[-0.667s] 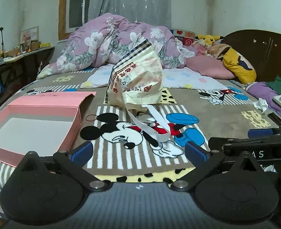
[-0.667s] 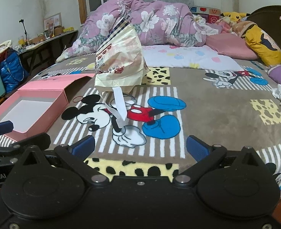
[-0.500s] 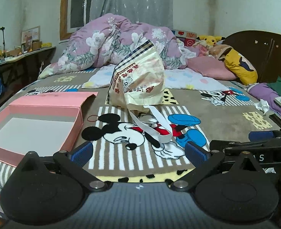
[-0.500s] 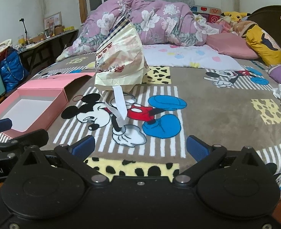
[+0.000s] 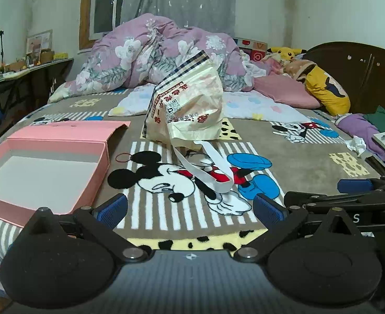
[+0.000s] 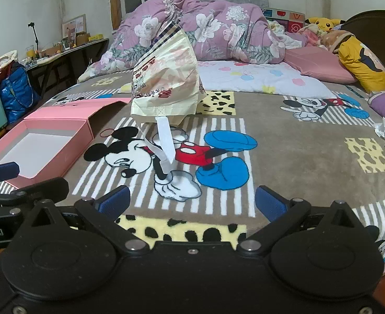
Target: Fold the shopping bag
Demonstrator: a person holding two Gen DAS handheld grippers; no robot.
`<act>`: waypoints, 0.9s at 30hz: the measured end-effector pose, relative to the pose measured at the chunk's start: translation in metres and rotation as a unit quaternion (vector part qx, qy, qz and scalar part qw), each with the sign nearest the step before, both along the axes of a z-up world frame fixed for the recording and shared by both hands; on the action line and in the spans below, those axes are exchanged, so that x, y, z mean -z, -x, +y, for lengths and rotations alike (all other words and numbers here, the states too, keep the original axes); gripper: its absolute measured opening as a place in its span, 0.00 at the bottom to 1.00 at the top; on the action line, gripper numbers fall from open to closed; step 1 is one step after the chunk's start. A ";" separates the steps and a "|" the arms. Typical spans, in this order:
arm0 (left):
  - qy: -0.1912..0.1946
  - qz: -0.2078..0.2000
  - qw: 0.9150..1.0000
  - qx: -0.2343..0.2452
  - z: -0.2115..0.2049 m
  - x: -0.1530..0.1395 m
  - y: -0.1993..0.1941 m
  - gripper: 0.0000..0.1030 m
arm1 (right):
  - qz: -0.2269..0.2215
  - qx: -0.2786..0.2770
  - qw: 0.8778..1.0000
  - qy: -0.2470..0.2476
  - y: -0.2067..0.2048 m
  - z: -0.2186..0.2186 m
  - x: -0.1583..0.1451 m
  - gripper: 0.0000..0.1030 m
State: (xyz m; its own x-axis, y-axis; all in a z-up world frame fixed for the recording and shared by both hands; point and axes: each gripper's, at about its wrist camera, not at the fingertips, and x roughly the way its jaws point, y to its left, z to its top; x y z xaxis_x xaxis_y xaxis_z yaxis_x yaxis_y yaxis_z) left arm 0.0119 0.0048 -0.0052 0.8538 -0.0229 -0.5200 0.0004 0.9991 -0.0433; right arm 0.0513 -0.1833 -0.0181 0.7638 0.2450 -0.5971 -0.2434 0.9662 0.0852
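Note:
A cream shopping bag (image 5: 189, 107) with a plaid top edge and red print stands crumpled on the Mickey Mouse blanket, its white strap (image 5: 205, 168) trailing toward me. It also shows in the right wrist view (image 6: 166, 78) with its strap (image 6: 165, 142) hanging down. My left gripper (image 5: 189, 209) is open and empty, well short of the bag. My right gripper (image 6: 192, 204) is open and empty, also short of it. The right gripper shows at the right edge of the left wrist view (image 5: 349, 196).
An open pink box (image 5: 43, 167) lies left of the bag; it also shows in the right wrist view (image 6: 43, 144). A purple floral duvet (image 5: 161, 55) and pillows are heaped behind. A crumpled tissue (image 5: 355, 144) and books lie at the right.
Both grippers have crept slightly forward toward the bag. The bag and box have not moved.

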 end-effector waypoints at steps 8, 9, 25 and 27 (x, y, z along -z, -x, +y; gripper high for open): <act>-0.004 0.000 1.000 -0.003 0.001 0.001 -0.001 1.00 | 0.004 0.001 1.000 0.004 -0.003 0.002 -0.002 1.00; -0.003 0.000 1.000 -0.003 0.001 0.001 -0.001 1.00 | 0.004 0.002 1.000 0.004 -0.003 0.001 -0.002 1.00; -0.003 0.003 1.000 -0.002 0.001 0.004 -0.001 1.00 | 0.010 0.004 1.000 0.005 -0.006 0.001 0.002 1.00; -0.002 0.003 1.000 -0.003 0.001 0.004 -0.001 1.00 | 0.011 0.004 1.000 0.005 -0.007 0.001 0.002 1.00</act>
